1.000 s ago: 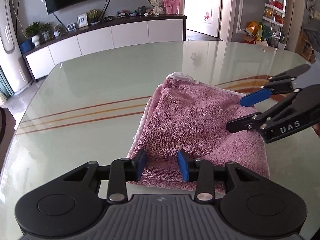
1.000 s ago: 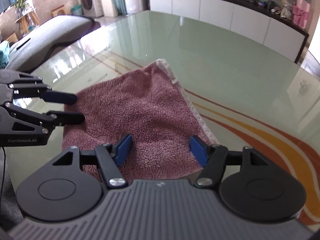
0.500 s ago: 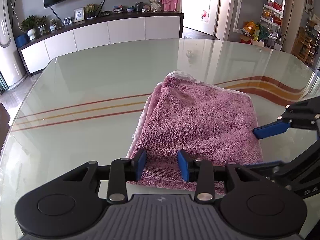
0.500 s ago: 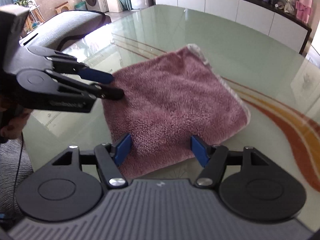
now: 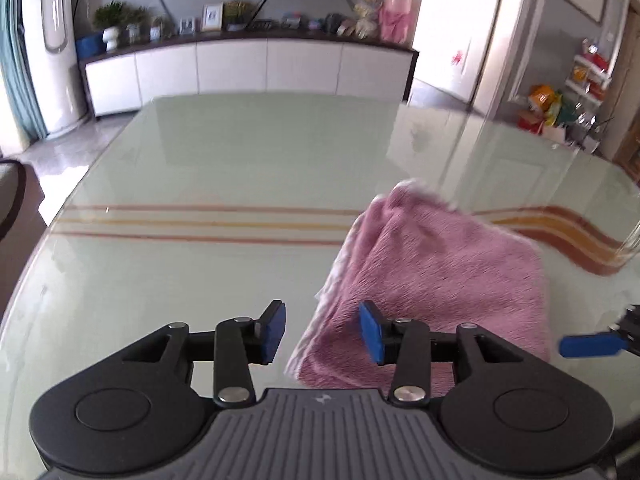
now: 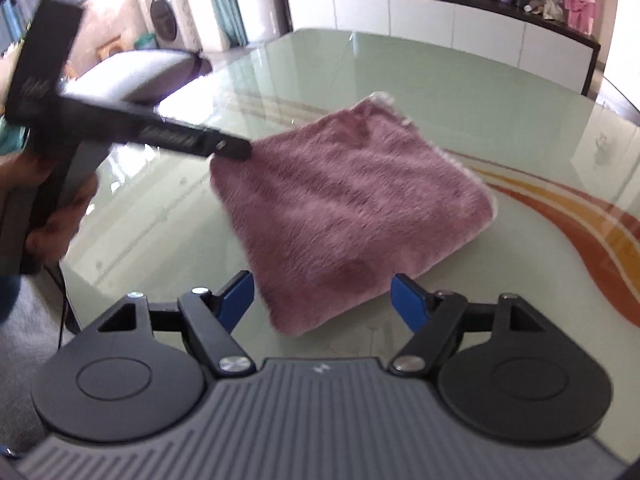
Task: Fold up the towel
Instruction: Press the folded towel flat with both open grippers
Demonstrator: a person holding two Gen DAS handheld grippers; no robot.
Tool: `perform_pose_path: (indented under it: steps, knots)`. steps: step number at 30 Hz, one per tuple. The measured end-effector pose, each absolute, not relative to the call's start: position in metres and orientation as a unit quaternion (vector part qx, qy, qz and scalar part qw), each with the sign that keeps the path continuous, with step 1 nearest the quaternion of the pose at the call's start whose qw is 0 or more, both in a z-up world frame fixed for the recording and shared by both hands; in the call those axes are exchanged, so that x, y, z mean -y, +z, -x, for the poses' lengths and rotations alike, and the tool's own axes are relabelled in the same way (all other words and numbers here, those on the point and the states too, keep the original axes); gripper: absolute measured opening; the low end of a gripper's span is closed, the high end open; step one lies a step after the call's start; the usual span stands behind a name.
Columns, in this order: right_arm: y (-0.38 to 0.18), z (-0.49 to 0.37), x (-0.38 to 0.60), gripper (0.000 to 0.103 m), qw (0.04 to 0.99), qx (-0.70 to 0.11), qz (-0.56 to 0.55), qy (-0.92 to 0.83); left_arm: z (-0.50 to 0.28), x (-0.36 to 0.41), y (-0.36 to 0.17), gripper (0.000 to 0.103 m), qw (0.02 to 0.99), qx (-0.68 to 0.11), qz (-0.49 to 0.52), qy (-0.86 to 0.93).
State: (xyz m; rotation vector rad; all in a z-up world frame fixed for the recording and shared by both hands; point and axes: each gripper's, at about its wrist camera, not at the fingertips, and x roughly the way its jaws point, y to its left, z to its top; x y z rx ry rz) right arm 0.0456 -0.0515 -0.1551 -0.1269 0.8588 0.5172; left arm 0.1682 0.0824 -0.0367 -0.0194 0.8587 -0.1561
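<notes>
Both grippers have pulled back off the towel (image 6: 352,216), jaws just opening. The left gripper (image 5: 320,334) gapes empty off its left corner; the right gripper (image 6: 322,300) stands wide before its near edge. Folded on the glass table (image 5: 224,168), it looks soft, limp, light: pinch a corner through all layers

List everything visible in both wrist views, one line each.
towel: 1, pink, folded, flat on the table
table: 1, pale green glass top with orange stripes
cabinet: 1, white, long, against the far wall, small items on top
gift box: 1, pink, on the cabinet
sofa: 1, grey, beyond the table
washing machine: 1, white, far back
left gripper: black, blue pads, open
right gripper: black, blue pads, open
hand: 1, holding the left gripper
</notes>
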Motion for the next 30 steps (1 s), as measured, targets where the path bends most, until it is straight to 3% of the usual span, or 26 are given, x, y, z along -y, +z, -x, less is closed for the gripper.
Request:
perform_pose_path:
  steps: [19,30]
  knots:
    - [-0.173,-0.054,0.096,0.078,0.886,-0.429,0.070,0.158,-0.122,-0.056,-0.040,0.048,0.883,-0.451,0.021,-0.124]
    - [-0.154,-0.041,0.099,0.080,0.898,-0.417,0.051,0.135,-0.099,-0.056,-0.032,0.051,0.894,-0.433,0.035,-0.112]
